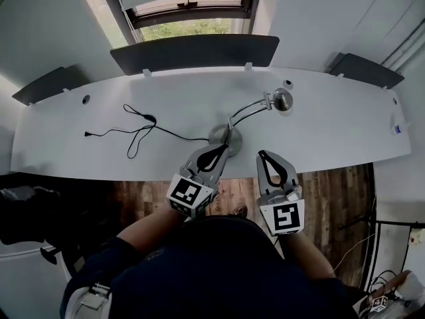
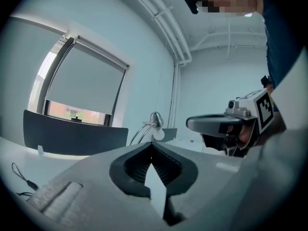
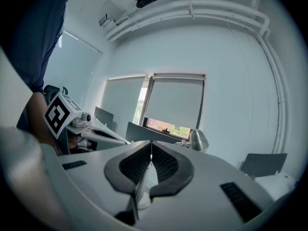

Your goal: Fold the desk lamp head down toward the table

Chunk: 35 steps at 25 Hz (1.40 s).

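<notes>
Chrome lamp [image 1: 226, 137] stands by the desk's [image 1: 332, 131] front edge, head [image 1: 283, 100] raised rightward. Left gripper [image 1: 224, 148], jaws together and empty, noses at its base. Right gripper [image 1: 262, 153], likewise closed, sits just beside. Cable [image 1: 136, 130] lies left; the desk's right end is open.

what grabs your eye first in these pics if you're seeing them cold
A chrome desk lamp stands near the front edge of the long white desk, its head raised and reaching to the right. Just in front of it, the left gripper and right gripper point toward the desk, both shut and empty. A loose black cable sprawls on the desk to the lamp's left.
</notes>
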Tool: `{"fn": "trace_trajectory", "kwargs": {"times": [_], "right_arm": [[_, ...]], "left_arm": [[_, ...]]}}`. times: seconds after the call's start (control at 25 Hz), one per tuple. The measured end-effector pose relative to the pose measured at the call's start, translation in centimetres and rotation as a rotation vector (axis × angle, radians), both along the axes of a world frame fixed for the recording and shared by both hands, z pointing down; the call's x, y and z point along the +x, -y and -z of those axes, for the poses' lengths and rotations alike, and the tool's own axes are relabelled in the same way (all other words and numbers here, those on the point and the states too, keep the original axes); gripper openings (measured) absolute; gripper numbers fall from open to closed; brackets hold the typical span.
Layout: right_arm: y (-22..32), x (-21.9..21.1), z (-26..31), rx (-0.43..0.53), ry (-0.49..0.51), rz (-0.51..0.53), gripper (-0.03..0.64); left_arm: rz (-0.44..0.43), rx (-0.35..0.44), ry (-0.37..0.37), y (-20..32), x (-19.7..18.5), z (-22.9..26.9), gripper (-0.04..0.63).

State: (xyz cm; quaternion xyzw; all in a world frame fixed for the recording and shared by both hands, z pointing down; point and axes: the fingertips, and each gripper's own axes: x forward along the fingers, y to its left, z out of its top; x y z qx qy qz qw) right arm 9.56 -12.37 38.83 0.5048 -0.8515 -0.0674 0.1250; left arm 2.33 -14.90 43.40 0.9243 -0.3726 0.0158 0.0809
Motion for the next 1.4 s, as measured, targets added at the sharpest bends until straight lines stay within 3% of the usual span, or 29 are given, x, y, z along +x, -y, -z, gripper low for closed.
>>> {"fn": "trace_trajectory", "kwargs": {"times": [0.36, 0.6, 0.84, 1.24, 1.4], "right_arm": [[2.4, -0.4, -1.1, -0.005, -0.126, -0.016, 0.014], [3.4, -0.3, -2.3, -0.032, -0.216, -0.03, 0.015], [5.5, 1.0, -3.2, -0.025, -0.358, -0.116, 0.092], [8.8, 2.2, -3.4, 0.024, -0.661, -0.17, 0.132], [10.3, 2.5, -3.4, 0.077, -0.831, -0.199, 0.14]], "left_arm": [[0.005, -0.062, 0.076, 3.5, -0.1, -5.1, 0.007], [-0.017, -0.098, 0.121, 5.4, 0.1, -8.6, 0.09], [-0.014, -0.127, 0.127, 7.7, 0.6, -10.8, 0.127], [-0.013, -0.142, 0.175, 9.6, 1.4, -13.0, 0.132], [-0.004, -0.142, 0.179, 10.3, 1.9, -13.4, 0.132]]}}
